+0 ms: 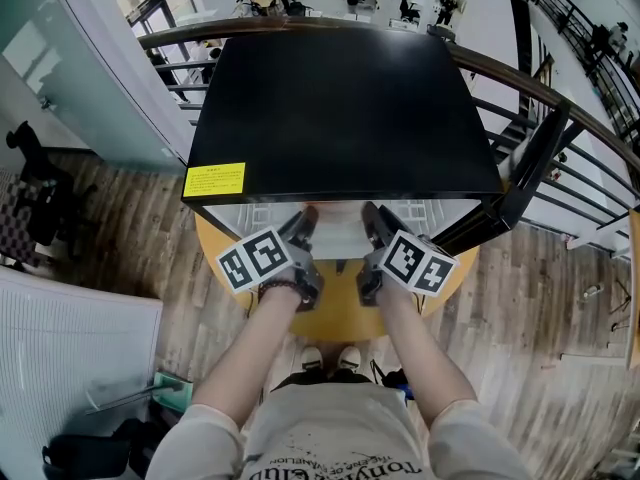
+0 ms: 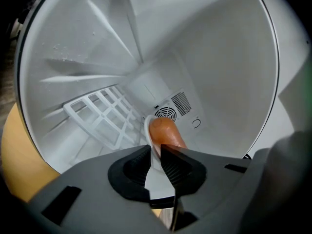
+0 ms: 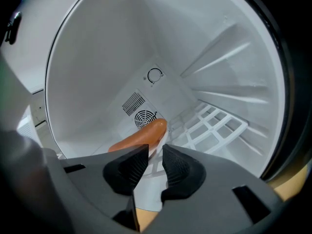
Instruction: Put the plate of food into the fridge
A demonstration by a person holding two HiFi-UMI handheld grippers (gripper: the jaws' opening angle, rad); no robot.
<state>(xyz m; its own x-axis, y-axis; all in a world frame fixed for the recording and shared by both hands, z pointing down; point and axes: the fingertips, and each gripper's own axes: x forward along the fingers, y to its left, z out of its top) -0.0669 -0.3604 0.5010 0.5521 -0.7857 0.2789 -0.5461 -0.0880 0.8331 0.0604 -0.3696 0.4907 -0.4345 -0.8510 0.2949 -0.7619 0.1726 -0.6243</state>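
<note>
Left gripper (image 2: 156, 151) and right gripper (image 3: 156, 151) both clamped on plate (image 2: 155, 181) rim, at 9 and 3 o'clock. Plate stiff, probably slippery; sausage (image 2: 165, 131) may roll; keep level.

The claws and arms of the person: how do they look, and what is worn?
The left claw and the right claw are dark grey, each with a white cube bearing black square markers. Their pads are black and ribbed. No cables show. The person wears a pale short-sleeved T-shirt with dark print.
</note>
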